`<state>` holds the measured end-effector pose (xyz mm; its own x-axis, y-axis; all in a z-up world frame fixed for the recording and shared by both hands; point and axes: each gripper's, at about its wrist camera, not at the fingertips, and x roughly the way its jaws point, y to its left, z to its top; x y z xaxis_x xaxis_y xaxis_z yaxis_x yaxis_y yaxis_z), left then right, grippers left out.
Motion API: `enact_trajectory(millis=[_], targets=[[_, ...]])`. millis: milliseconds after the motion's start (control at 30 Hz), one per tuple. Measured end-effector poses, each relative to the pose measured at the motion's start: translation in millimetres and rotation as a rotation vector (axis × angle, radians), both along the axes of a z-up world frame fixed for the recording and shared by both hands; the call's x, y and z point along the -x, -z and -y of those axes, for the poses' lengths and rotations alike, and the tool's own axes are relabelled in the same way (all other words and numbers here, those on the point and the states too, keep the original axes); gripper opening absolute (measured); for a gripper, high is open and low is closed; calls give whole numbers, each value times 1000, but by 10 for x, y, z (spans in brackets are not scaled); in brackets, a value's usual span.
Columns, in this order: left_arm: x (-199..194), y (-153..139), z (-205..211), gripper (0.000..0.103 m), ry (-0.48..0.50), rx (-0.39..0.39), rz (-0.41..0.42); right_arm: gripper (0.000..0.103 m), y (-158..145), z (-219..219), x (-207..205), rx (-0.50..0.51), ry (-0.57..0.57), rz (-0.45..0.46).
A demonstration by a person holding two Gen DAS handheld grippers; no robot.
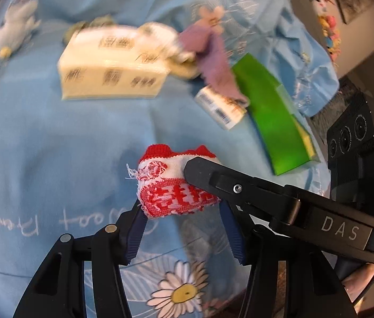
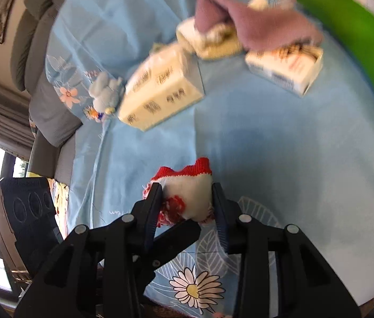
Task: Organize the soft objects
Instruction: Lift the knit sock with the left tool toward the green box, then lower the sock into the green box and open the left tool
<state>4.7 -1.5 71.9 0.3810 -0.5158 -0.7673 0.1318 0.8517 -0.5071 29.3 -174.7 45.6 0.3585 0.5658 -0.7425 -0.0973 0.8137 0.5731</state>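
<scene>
A small red and white knitted sock is held above the light blue cloth. My left gripper is closed on its lower part. My right gripper is closed on the same sock, and one of its black fingers crosses in from the right in the left wrist view. A purple cloth lies on a pile at the back, also seen in the right wrist view. A pale blue plush bird lies at the far left.
A cream tissue box stands behind the sock. A small white carton and a green box lie to the right. The blue floral cloth covers the surface. A grey sofa is beyond it.
</scene>
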Motion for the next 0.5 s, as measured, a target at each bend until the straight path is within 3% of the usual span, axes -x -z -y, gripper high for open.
enact_trajectory(millis=[200,500], targets=[[-91,-450,297,55,66,-43,140,37,-417,277,13,-13,42,133],[-529,-969,991,55,204,-38,304,38,-999,865,-99,3,179,323]])
